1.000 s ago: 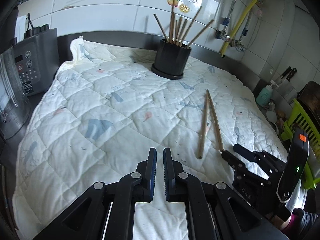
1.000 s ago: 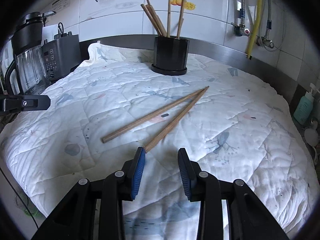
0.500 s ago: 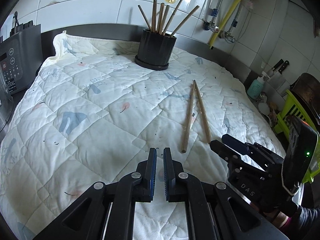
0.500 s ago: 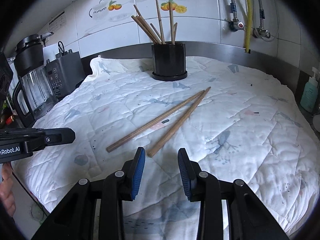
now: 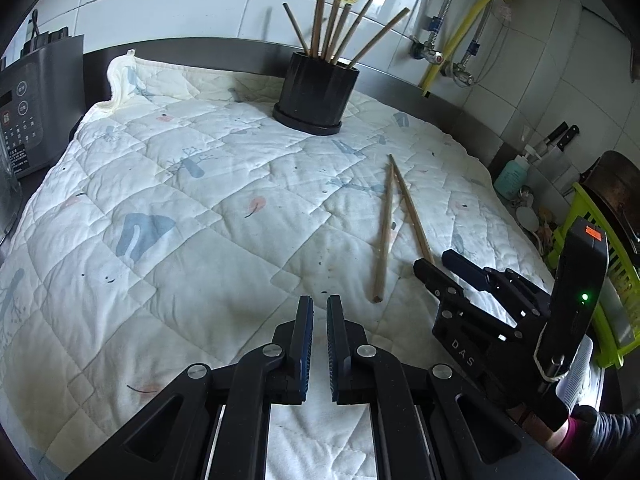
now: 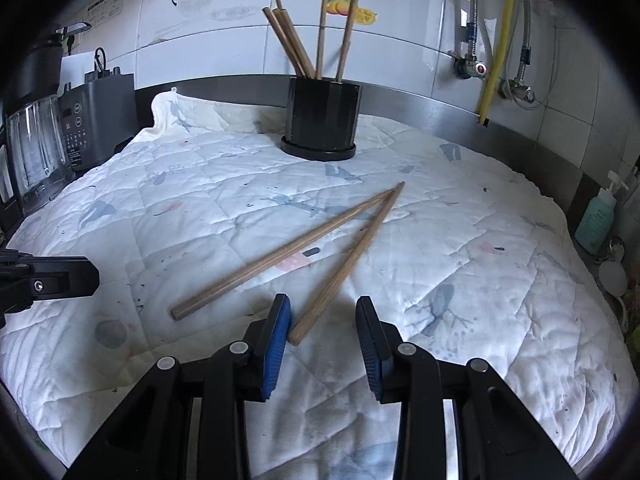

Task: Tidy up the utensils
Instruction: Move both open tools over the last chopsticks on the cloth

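Note:
Two wooden chopsticks (image 6: pixel 280 258) (image 6: pixel 352 256) lie in a narrow V on the white quilted cloth (image 6: pixel 200 208), touching at their far tips. They also show in the left wrist view (image 5: pixel 384 232). A black holder (image 6: pixel 324 118) with several chopsticks stands at the back, also in the left wrist view (image 5: pixel 316 92). My right gripper (image 6: pixel 323 308) is open, its fingers on either side of the near end of the right chopstick; it also shows in the left wrist view (image 5: pixel 440 262). My left gripper (image 5: pixel 320 308) is shut and empty, above the cloth left of the chopsticks.
A blender and a control panel (image 6: pixel 92 120) stand at the left edge. A steel rail and tiled wall with pipes (image 6: pixel 496 40) run behind. A soap bottle (image 6: pixel 598 220) and a green rack (image 5: pixel 592 240) sit at the right.
My right gripper has moved forward, so the near end of the right chopstick now lies between its fingers. The left gripper has stayed shut and shifted slightly.

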A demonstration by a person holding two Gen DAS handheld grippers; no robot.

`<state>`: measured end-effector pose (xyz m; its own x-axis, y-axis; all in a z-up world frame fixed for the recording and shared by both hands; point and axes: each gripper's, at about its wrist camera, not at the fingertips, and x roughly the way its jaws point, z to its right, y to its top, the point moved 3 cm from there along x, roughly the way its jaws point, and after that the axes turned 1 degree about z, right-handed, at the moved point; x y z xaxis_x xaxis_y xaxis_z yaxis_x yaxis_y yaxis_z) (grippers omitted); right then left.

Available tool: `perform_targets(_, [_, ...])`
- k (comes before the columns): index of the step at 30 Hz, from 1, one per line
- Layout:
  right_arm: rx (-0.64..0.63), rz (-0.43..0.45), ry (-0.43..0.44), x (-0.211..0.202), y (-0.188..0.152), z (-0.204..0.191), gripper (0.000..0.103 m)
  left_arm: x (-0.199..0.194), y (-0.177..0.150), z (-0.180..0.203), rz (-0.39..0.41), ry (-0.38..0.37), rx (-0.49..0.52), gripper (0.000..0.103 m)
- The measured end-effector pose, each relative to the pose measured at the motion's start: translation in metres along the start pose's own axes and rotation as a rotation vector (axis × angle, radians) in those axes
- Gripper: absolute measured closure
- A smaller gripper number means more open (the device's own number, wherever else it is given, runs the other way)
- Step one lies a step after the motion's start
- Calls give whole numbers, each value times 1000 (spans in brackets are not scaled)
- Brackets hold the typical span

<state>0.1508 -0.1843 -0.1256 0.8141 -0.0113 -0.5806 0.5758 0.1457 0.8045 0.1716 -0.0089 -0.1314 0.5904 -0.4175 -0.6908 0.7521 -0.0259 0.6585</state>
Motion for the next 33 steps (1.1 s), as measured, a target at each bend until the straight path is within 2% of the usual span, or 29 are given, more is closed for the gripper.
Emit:
perform_targets(7, [3, 19, -26, -7, -3, 26, 66, 15, 1, 22, -17, -34, 31, 95])
perform_targets(13, [42, 24, 41, -7, -2, 33, 66, 32, 2, 42, -22, -33, 66, 95])
perform_targets(23, [70, 27, 88, -8, -5, 35, 66, 51, 6, 46, -32, -48, 67, 95])
perform_targets(24, [71, 27, 94, -8, -5, 36, 66, 52, 5, 46, -31, -51, 70, 90])
perform_targets(27, [69, 28, 105, -8, -5, 36, 66, 54, 4, 48, -17, -54, 78, 59])
perform_targets(32, [75, 26, 117, -7, -5, 37, 66, 59, 6, 51, -6, -51, 104, 59])
perform_targets(33, [76, 26, 119, -7, -5, 37, 66, 59, 6, 51, -4, -49, 110, 63])
